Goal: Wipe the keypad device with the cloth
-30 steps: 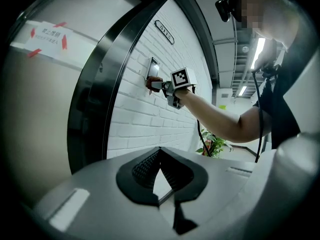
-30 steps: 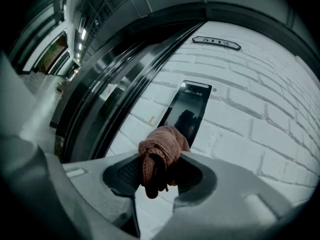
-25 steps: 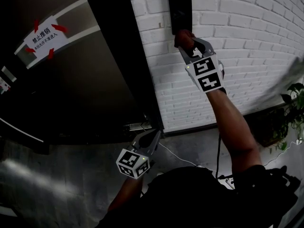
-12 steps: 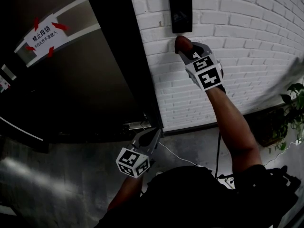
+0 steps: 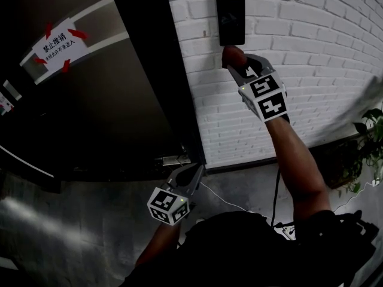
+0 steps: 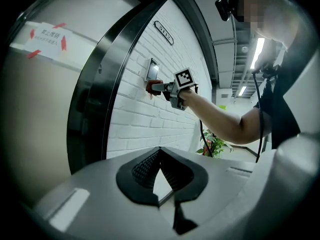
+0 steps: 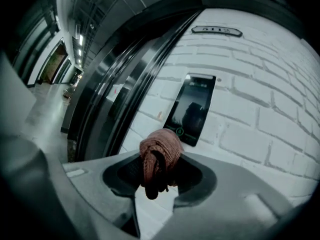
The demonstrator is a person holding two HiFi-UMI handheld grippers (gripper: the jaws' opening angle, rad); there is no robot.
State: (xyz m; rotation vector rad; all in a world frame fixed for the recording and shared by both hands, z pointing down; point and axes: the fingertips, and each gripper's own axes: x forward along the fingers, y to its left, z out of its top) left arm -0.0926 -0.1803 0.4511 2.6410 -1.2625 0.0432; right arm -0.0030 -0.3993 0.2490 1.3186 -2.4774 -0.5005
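Note:
A black keypad device is fixed high on the white brick wall. Just below its bottom edge my right gripper is shut on a bunched reddish-brown cloth. The cloth sits against the bricks under the device, apart from the screen. Low down near the floor, my left gripper points at the wall with its jaws closed together and nothing between them.
A dark glass door with a black frame stands left of the wall and carries a white taped notice. A potted plant is at the right edge. A cable runs over the grey floor.
The right gripper with the cloth slid down off the keypad's lower part to the bricks just beneath it. The left gripper has stayed put.

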